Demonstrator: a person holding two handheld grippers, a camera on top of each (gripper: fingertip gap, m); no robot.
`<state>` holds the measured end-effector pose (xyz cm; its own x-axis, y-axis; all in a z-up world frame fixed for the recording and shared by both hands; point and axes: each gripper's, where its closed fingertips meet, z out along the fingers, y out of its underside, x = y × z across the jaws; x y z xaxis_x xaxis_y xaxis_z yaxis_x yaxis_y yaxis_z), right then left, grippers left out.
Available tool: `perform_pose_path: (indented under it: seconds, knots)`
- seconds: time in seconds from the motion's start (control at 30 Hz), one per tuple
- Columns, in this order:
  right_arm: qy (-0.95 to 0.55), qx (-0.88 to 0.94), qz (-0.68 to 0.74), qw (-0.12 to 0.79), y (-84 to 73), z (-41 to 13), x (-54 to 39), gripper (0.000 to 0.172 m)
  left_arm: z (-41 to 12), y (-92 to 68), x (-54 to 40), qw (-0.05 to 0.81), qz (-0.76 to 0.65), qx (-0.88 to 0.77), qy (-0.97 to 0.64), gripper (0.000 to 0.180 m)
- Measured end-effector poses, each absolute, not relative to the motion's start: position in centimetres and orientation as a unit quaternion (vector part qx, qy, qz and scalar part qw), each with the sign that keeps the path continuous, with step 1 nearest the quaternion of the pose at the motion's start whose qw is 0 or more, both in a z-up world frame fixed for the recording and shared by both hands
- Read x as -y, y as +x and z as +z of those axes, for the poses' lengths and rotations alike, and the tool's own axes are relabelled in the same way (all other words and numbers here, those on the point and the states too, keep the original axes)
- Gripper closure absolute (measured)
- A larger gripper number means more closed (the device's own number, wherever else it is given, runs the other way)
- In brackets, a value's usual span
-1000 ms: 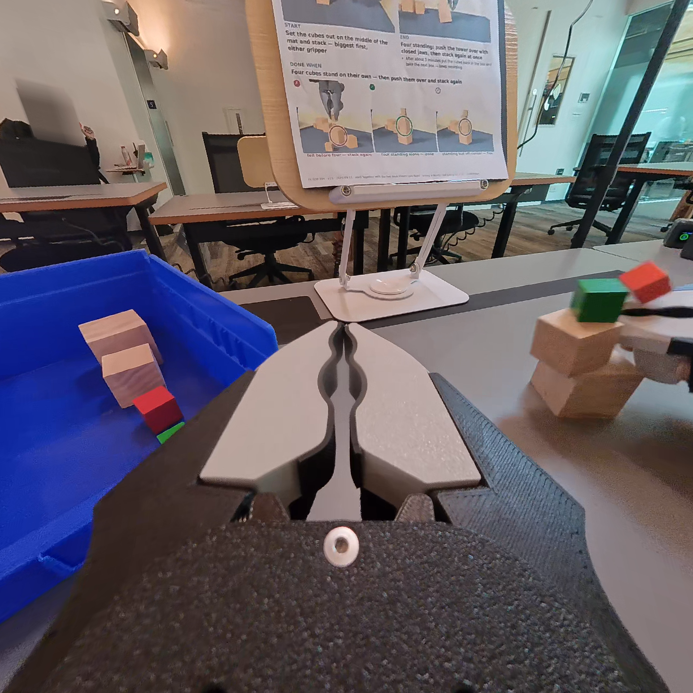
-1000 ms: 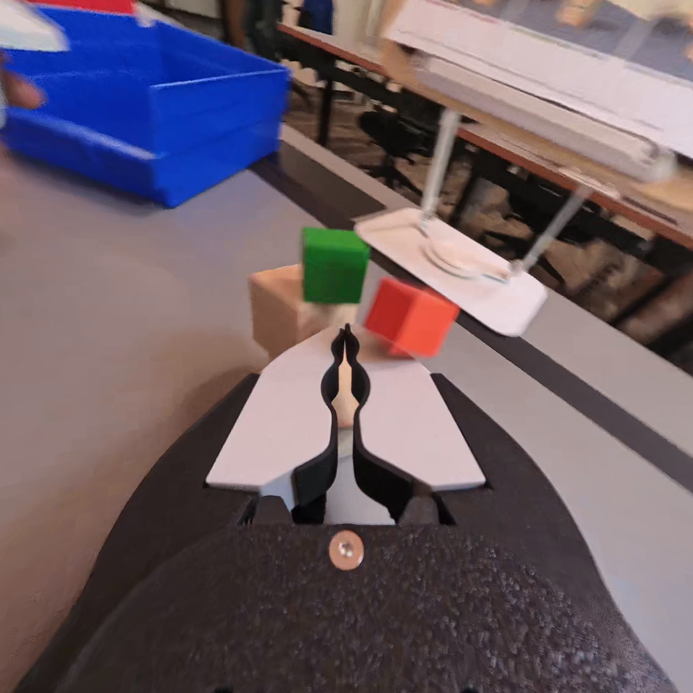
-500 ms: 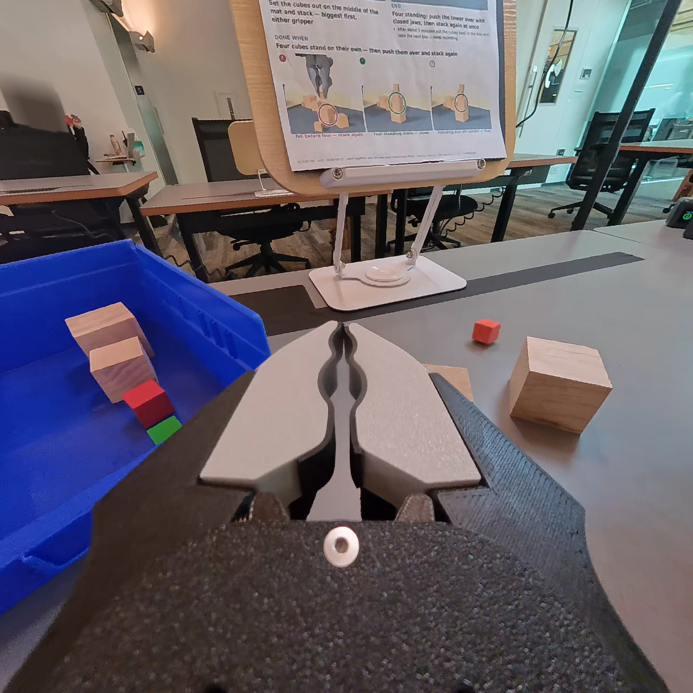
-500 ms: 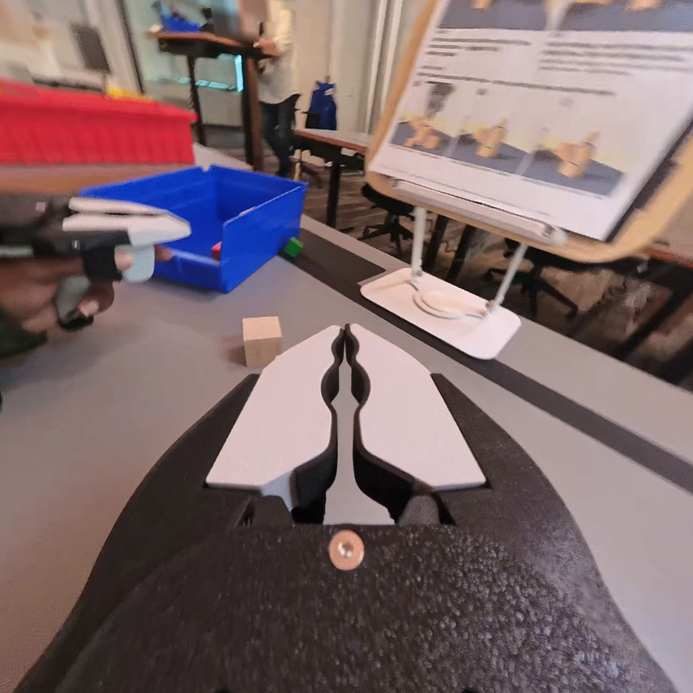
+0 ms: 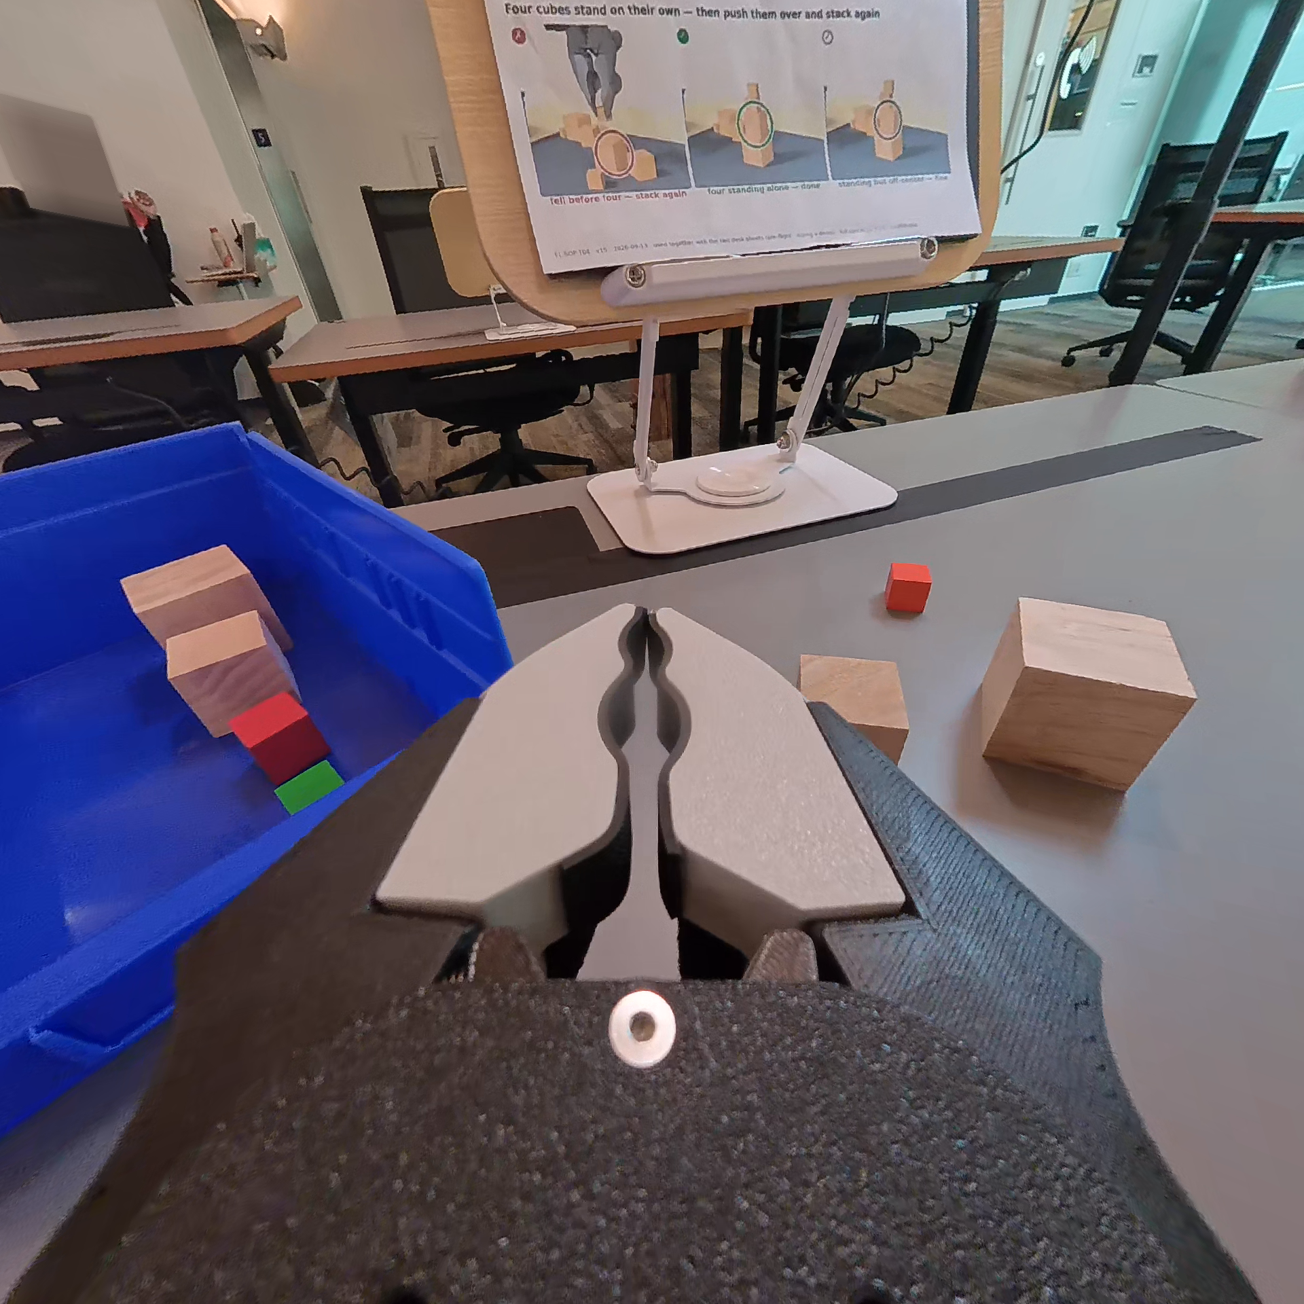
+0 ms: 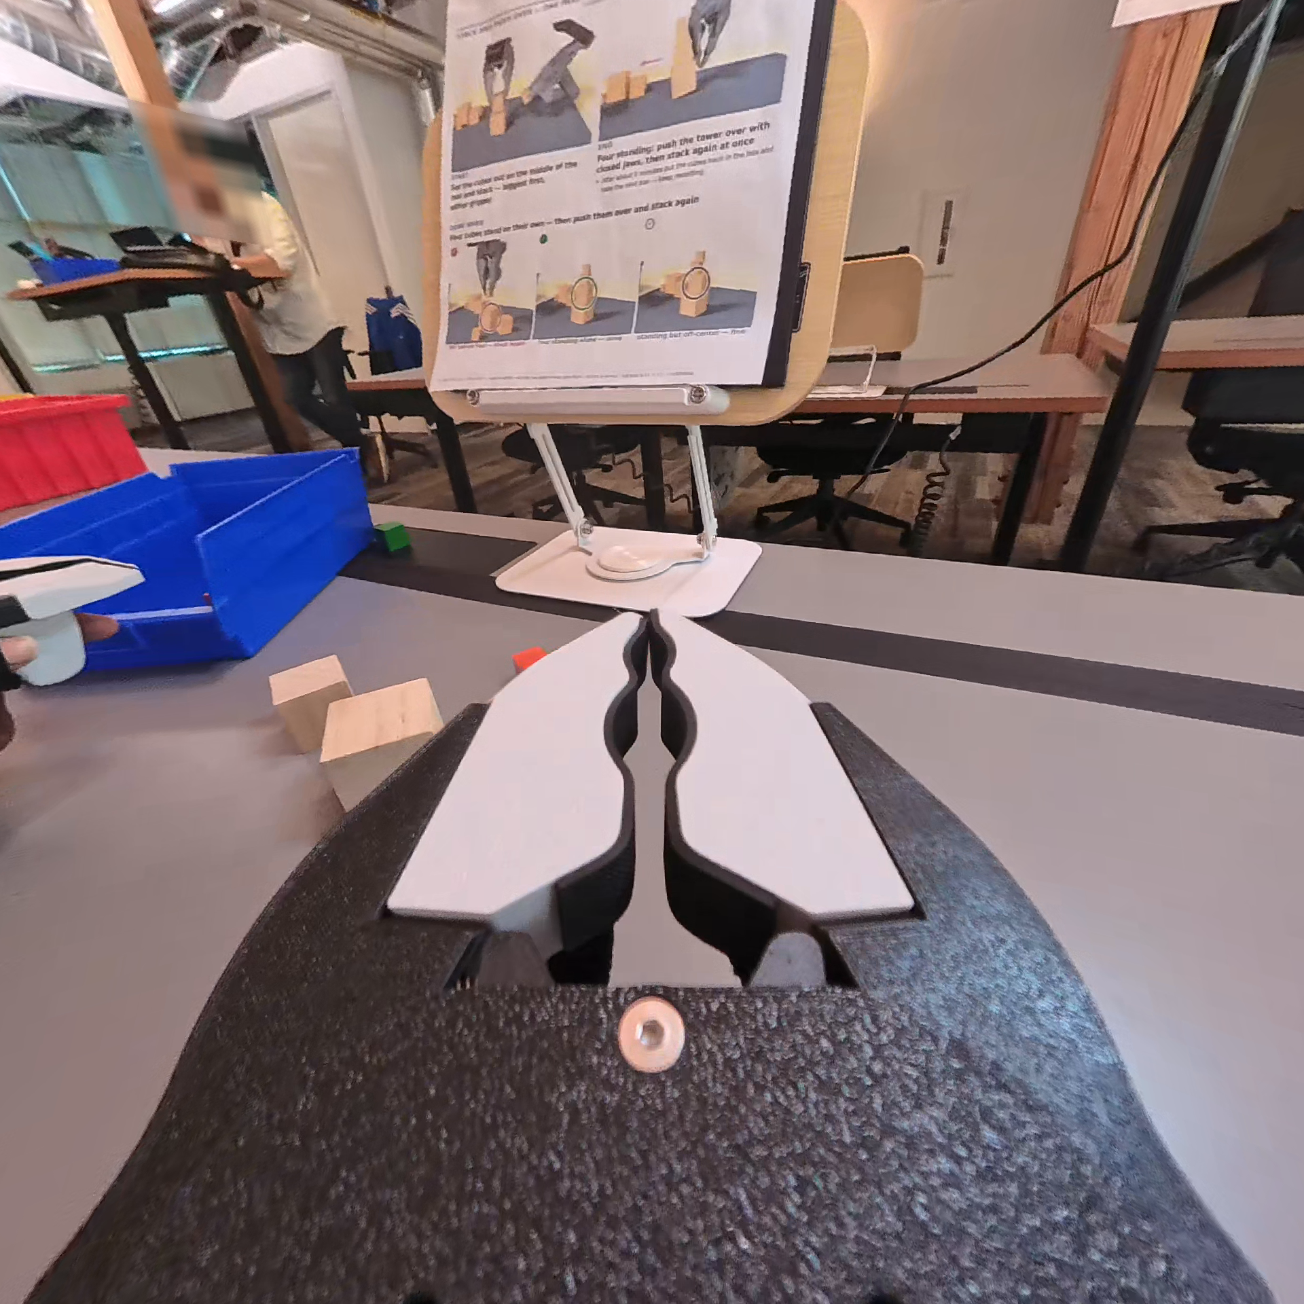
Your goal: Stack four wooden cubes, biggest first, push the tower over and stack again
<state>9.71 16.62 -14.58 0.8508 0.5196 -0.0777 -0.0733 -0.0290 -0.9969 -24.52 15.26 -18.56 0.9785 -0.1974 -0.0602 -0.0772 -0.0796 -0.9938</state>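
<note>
The left gripper (image 5: 648,615) has its jaws closed tip to tip with nothing between them; it hangs above the grey table (image 5: 1164,917), just beside the near corner of the blue bin (image 5: 395,586). The right gripper (image 6: 649,617) is likewise closed on nothing, raised over the table and pointing at the white base of the document stand (image 6: 628,571).

On the table 4 loose cubes lie apart, none resting on another; the large wooden cube (image 5: 1083,688) sits to the right of the left gripper, the smaller wooden cube (image 5: 854,695) is just beside that gripper's right finger and is the thing nearest to it, and the small red cube (image 5: 908,586) lies farther back. In the right wrist view the same 2 wooden cubes sit close together to the left of the fingers, the red cube peeks out just beside the left finger, and a small green cube (image 6: 392,536) rests on the dark strip beside the blue bin's far corner.

Inside the bin another 4 cubes lie in a leaning row: 2 wooden cubes (image 5: 219,635), a red cube (image 5: 279,734) and a green cube (image 5: 308,785); neither gripper touches any of them.

Nothing stands stacked at this moment; every cube lies free.
</note>
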Motion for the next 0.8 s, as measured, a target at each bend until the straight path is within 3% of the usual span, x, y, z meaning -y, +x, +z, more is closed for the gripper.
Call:
perform_pose_path:
  seconds: [0.8]
  knots:
    - [-0.681,0.170,0.212,0.679,10.1,-14.7,-16.3,0.172,-19.0,-25.9,-15.6,0.654,-0.036,-0.093,-0.750,0.180]
